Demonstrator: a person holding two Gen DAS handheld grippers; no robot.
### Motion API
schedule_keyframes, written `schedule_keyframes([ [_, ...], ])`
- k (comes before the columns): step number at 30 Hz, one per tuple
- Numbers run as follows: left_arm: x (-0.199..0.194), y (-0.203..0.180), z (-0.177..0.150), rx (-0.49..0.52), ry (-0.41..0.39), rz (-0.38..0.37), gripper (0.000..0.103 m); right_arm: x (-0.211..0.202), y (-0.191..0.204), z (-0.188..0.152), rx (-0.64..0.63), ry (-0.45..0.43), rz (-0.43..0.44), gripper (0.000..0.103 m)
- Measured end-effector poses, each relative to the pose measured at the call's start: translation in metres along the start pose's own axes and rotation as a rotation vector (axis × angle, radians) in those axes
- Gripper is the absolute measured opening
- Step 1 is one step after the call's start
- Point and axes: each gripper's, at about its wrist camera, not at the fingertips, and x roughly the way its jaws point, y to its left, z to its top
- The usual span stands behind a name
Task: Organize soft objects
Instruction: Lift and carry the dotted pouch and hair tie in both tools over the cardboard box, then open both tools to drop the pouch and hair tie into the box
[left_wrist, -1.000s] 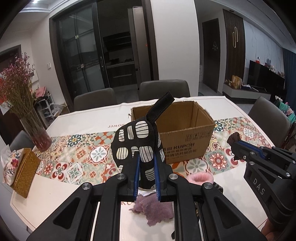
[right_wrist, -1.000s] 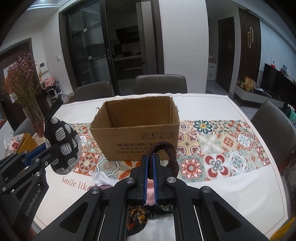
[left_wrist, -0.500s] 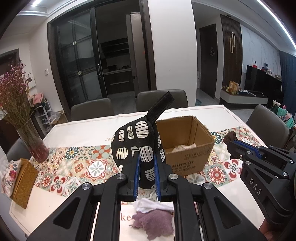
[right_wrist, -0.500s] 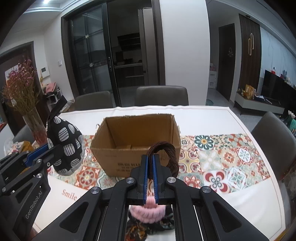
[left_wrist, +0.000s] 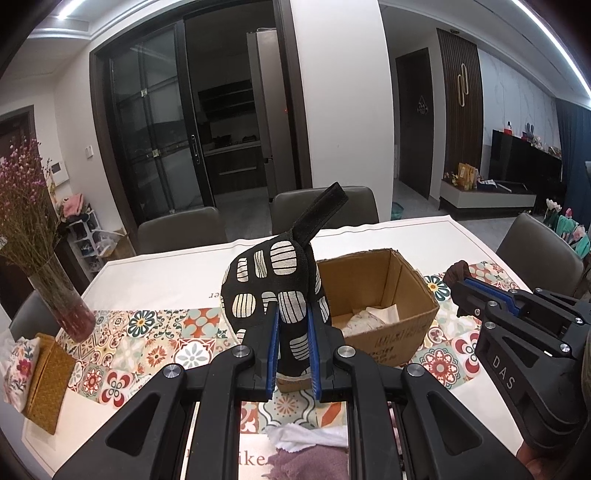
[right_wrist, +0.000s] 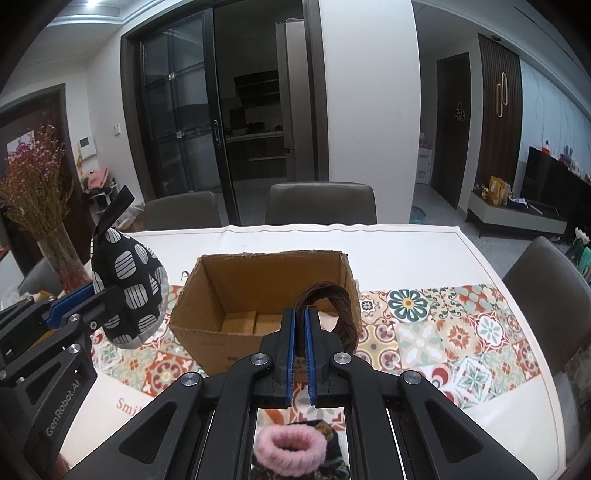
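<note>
The left claw (left_wrist: 292, 347) pinches a padded black oven mitt (left_wrist: 275, 291) with white striped patches, its loop strap pointing up. The right claw (right_wrist: 300, 350) grips a twisted brown hair ring (right_wrist: 334, 312). Ahead of both sits an open corrugated cardboard box (right_wrist: 266, 295) on the tile-patterned bench (right_wrist: 443, 332); a fuzzy pink scrunchie (right_wrist: 290, 448) lies below the right claw.

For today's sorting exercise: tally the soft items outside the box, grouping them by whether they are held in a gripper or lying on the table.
Held in a gripper: 2, the oven mitt and brown hair tie.
Lying on the table: 3, the pink scrunchie, white cloth and purple cloth.
Total: 5
</note>
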Motion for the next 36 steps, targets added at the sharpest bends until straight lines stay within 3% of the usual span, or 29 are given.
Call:
schedule_keyframes([
  [14, 0.036, 0.003, 0.016, -0.019, 0.006, 0.0, 0.015, 0.034, -0.003, 0.024, -0.014, 0.004, 0.005, 0.006],
  [36, 0.11, 0.002, 0.031, -0.033, 0.077, -0.079, 0.015, 0.107, -0.001, 0.042, -0.054, 0.046, 0.061, 0.006],
])
